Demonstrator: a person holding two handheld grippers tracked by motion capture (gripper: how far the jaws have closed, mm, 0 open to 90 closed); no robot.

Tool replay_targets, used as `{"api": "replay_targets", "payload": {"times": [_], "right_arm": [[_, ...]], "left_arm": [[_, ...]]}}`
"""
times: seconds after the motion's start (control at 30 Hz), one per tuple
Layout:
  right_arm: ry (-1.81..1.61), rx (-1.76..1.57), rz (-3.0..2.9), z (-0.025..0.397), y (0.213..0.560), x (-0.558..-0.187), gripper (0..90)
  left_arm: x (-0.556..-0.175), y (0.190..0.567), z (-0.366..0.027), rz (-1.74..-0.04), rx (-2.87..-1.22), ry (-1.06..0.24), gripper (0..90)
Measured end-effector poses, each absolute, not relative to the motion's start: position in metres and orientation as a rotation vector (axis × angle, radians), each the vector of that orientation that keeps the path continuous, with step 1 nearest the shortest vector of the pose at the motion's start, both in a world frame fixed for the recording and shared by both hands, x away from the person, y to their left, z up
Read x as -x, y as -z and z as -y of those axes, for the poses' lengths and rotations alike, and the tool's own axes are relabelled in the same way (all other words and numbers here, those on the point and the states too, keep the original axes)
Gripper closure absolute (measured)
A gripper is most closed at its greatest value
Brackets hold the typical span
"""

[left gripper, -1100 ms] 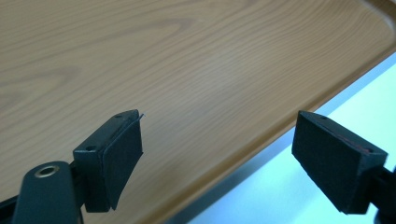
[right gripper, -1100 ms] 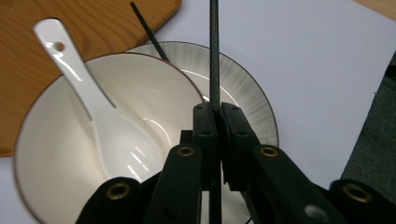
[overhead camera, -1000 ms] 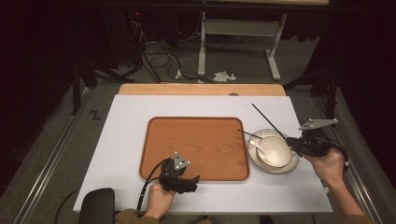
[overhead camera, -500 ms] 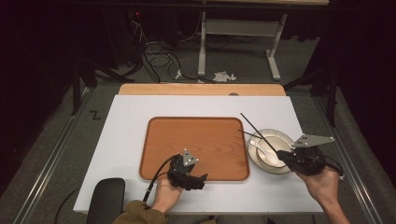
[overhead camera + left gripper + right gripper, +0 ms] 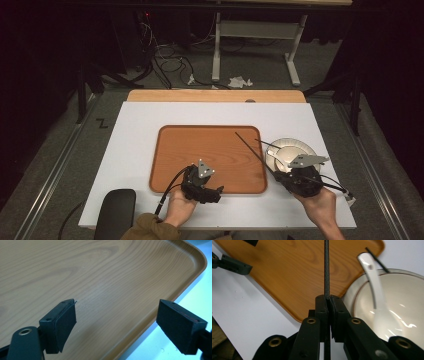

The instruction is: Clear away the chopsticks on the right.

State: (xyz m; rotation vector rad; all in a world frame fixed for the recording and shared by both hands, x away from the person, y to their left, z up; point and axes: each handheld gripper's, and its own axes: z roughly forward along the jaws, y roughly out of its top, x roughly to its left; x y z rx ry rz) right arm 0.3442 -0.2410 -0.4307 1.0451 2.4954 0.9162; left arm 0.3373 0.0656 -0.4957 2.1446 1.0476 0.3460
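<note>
My right gripper (image 5: 278, 176) (image 5: 328, 301) is shut on a long black chopstick (image 5: 251, 151) (image 5: 326, 270), which slants up and left over the right part of the wooden tray (image 5: 210, 150) (image 5: 294, 267). Just right of it stands a white bowl (image 5: 292, 152) (image 5: 404, 305) holding a white spoon (image 5: 372, 277), with a second black chopstick (image 5: 265, 144) (image 5: 377, 258) lying across its rim. My left gripper (image 5: 214, 194) (image 5: 117, 320) is open over the tray's front right corner (image 5: 100, 277), with nothing between its jaws.
The tray and bowl rest on a white tabletop (image 5: 135, 145) (image 5: 197, 287), with a wooden strip (image 5: 215, 96) along its far edge. A black rounded object (image 5: 116, 212) sits at the front left edge. Cables and table legs lie on the floor beyond.
My right gripper has carried the chopstick left and nearer, from over the bowl to the tray's right edge. The left gripper has shifted slightly right along the tray's front.
</note>
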Motion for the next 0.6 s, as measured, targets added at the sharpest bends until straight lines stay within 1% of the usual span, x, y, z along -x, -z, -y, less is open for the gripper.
{"api": "replay_targets", "payload": {"times": [0.3,0.6], "right_arm": [[-0.872,-1.032,-2.545,0.207,0.454,-0.354,86.6],[-0.814,-1.048,-2.574,0.193,0.470,-0.370,86.6]], "left_arm": [[-0.335,0.494,-0.067,-1.041,-2.141,-0.355,16.5],[-0.331,0.493,-0.068,-1.039,-2.144,-0.380,16.5]]}}
